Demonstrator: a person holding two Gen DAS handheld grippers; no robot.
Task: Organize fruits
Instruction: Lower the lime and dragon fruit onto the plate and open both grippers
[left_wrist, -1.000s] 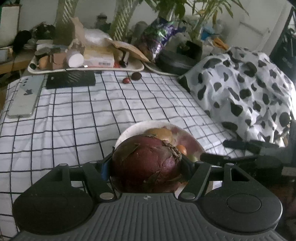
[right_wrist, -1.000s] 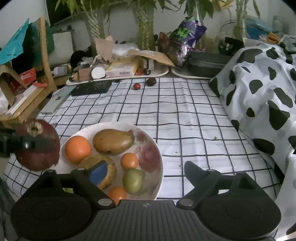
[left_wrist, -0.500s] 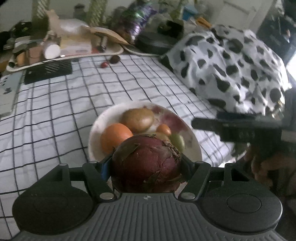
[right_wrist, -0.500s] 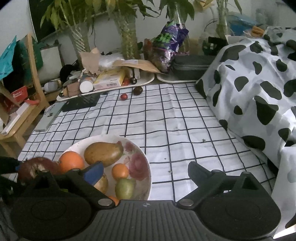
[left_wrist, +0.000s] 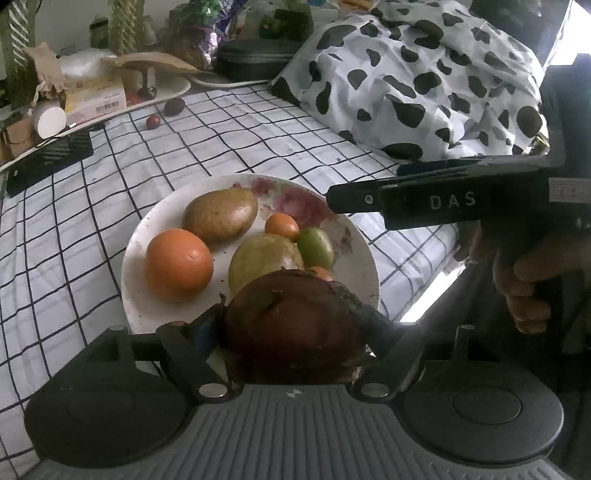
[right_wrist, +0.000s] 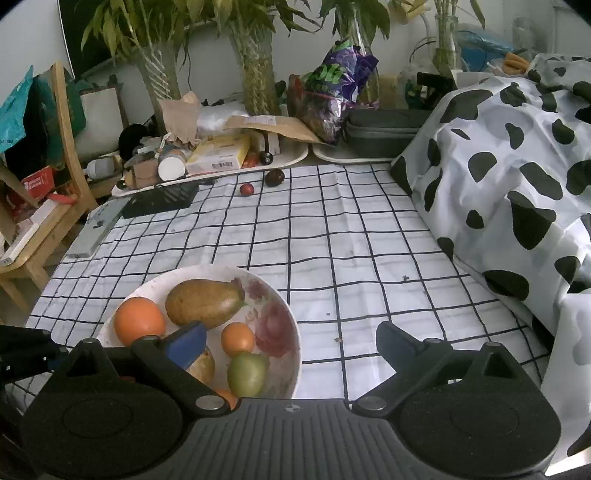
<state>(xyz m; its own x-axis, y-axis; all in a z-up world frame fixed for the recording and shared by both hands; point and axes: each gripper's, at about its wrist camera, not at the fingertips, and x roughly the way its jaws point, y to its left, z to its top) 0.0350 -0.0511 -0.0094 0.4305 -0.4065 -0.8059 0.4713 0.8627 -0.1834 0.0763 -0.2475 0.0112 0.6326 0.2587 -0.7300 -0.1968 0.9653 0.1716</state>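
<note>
My left gripper (left_wrist: 291, 328) is shut on a large dark red fruit (left_wrist: 291, 325) and holds it above the near rim of a white floral plate (left_wrist: 147, 236). The plate holds an orange (left_wrist: 178, 264), a brown mango (left_wrist: 219, 214) and several smaller fruits. My right gripper (right_wrist: 291, 343) is open and empty, its left finger over the plate (right_wrist: 291, 325). It shows from the side in the left wrist view (left_wrist: 436, 195). Two small dark fruits (right_wrist: 275, 177) (right_wrist: 246, 189) lie at the far end of the checked cloth.
A cow-print cover (right_wrist: 517, 166) rises along the right side. Cluttered trays (right_wrist: 229, 162), a black case (right_wrist: 384, 129), a purple bag and plant vases line the back. A black grille (right_wrist: 160, 197) and a grey board lie far left. A wooden chair (right_wrist: 44, 206) stands beyond the left edge.
My left gripper has risen and tilted down over the plate with the red fruit, so more of the plate shows. My right gripper has drawn back and up a little.
</note>
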